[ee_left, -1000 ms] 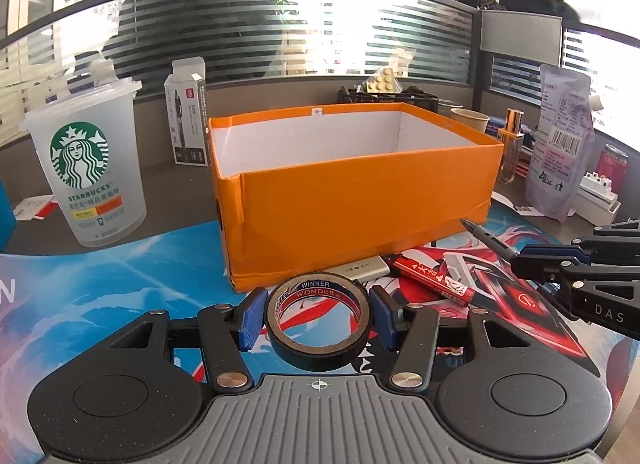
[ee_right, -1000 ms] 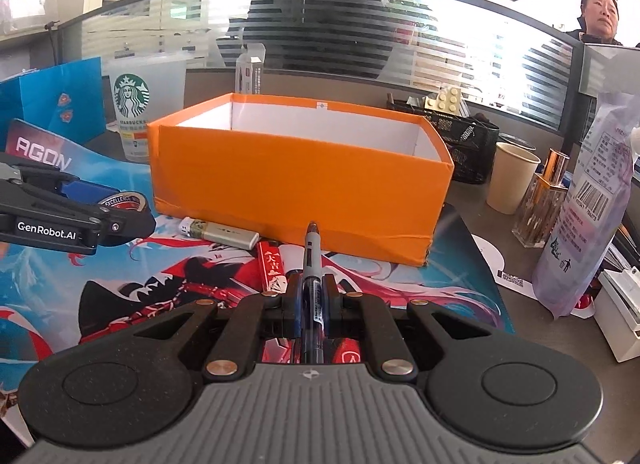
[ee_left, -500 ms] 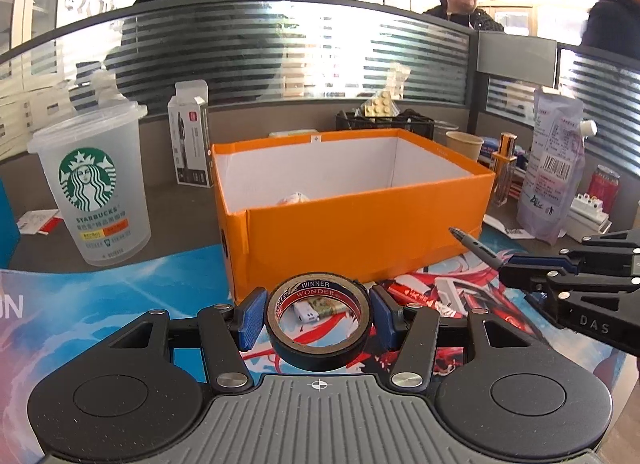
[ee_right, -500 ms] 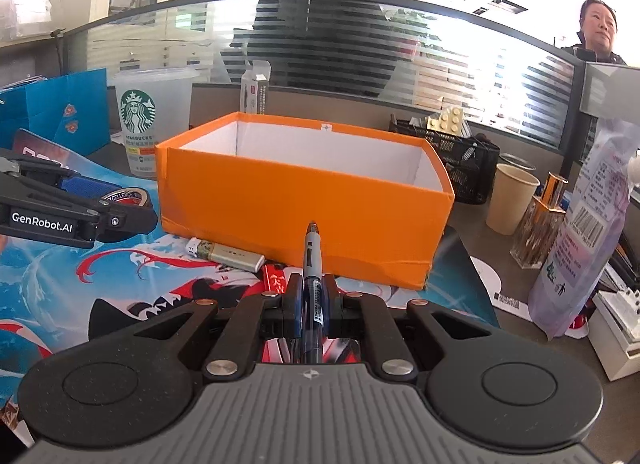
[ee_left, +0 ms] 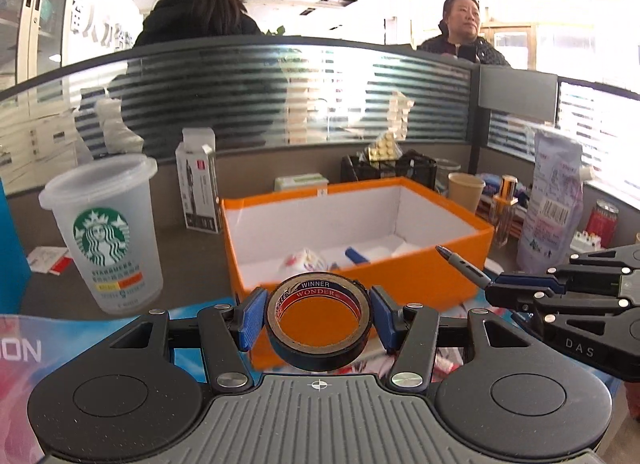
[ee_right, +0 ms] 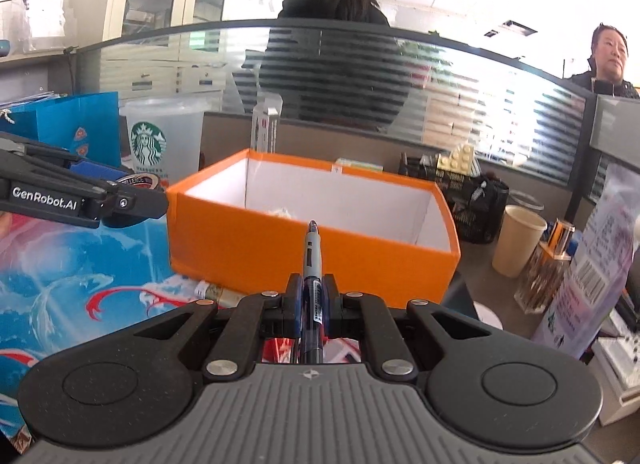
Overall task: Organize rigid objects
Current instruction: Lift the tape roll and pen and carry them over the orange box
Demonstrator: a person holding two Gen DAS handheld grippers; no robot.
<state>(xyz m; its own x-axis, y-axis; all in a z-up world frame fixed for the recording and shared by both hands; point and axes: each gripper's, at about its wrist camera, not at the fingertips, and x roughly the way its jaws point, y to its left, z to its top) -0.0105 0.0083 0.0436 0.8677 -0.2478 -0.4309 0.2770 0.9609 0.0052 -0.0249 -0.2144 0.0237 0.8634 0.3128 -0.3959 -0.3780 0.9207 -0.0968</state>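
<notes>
The left gripper point(ee_left: 318, 322) holds a tape roll point(ee_left: 319, 324) at about half opening, its blue pads point(ee_left: 251, 318) pressed on the roll's outer wall with the hole facing the camera. The right gripper point(ee_right: 311, 300) is closed fully on a pen point(ee_right: 311, 264), gripped at mid-barrel, tip pointing forward. Both loads hang clear of the tabletop point(ee_left: 188, 264), and the orange box point(ee_left: 404, 280) lies just ahead of and below each gripper, its near wall between the loads and the white interior. Some small items already lie inside, too indistinct to name. Risks, as judged: the near wall is low cardboard, and a load carried forward too low could strike it and shove the box; the pen, held on a narrow contact, could pivot in the pads and land outside if released short of the rim; the roll could tip and roll off if dropped on edge; the grippers sit close side by side and could collide over the opening. The surface is a printed mat point(ee_right: 80, 264) on a grey desk, with a plastic cup point(ee_left: 106, 236) left of the box and a paper cup point(ee_right: 518, 240) to its right. A striped glass partition point(ee_left: 280, 92) closes the rear; people stand behind it.
</notes>
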